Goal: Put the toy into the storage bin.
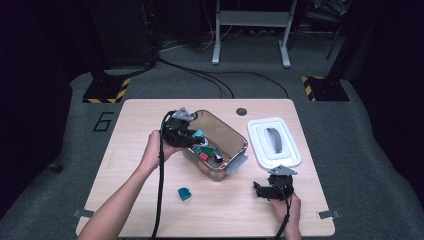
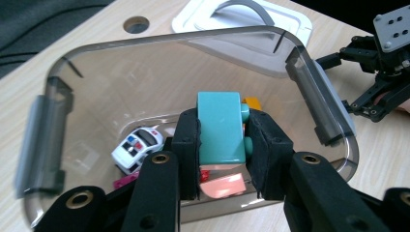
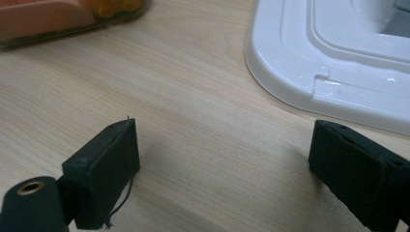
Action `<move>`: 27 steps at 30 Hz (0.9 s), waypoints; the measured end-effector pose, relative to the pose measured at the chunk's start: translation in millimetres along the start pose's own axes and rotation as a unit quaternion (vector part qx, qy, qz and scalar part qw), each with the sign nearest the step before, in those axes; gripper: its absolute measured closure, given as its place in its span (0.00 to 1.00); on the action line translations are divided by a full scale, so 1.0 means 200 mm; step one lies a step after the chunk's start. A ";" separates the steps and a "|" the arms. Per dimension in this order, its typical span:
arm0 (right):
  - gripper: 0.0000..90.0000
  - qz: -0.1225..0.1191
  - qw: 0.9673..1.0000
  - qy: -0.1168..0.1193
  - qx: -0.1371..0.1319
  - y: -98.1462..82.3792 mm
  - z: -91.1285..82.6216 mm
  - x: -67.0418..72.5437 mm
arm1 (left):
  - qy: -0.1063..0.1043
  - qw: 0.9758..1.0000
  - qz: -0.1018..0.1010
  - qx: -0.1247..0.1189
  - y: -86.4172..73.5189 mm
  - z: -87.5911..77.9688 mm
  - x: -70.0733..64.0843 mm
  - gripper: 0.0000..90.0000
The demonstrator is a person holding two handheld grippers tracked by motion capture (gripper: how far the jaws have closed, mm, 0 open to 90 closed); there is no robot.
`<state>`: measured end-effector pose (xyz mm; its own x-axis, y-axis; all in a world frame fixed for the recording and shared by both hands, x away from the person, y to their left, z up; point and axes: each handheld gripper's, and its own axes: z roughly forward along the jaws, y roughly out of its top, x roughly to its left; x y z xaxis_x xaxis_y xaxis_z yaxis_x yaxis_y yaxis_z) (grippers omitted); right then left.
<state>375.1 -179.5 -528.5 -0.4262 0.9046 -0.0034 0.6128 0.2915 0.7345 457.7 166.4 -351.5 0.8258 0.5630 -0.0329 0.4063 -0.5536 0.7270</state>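
A teal block (image 2: 220, 128) sits between the pads of my left gripper (image 2: 222, 145), which is shut on it. In the high view my left gripper (image 1: 192, 134) hangs with the teal block (image 1: 199, 134) over the left part of a clear smoky plastic bin (image 1: 235, 135). In the bin (image 2: 169, 41) lie a toy police car (image 2: 138, 147), a salmon piece (image 2: 222, 186) and an orange piece (image 2: 252, 103). My right gripper (image 1: 261, 190) rests low near the table's front right, open, nothing between its jaws (image 3: 222, 159).
A second teal block (image 1: 184, 193) lies on the table in front of the bin. The bin's white lid (image 1: 274, 141) with a grey handle lies to the right, close to my right gripper. A round hole (image 1: 242, 111) marks the table's back edge.
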 end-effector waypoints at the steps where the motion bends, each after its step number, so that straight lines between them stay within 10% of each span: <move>1: 0.11 -0.001 1.000 0.000 0.000 0.00 0.00 0.00 | -0.005 1.000 0.000 0.003 0.00 0.01 0.00 0.75; 27: 0.11 -0.001 1.000 0.000 0.000 0.00 0.00 0.00 | -0.085 0.994 -0.018 0.066 -0.05 0.25 -0.11 0.74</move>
<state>375.2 -179.6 -528.7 -0.4268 0.9044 -0.0051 0.6116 0.2928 0.7350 455.3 129.7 -392.7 0.8593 0.4782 -0.1813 0.4756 -0.6167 0.6273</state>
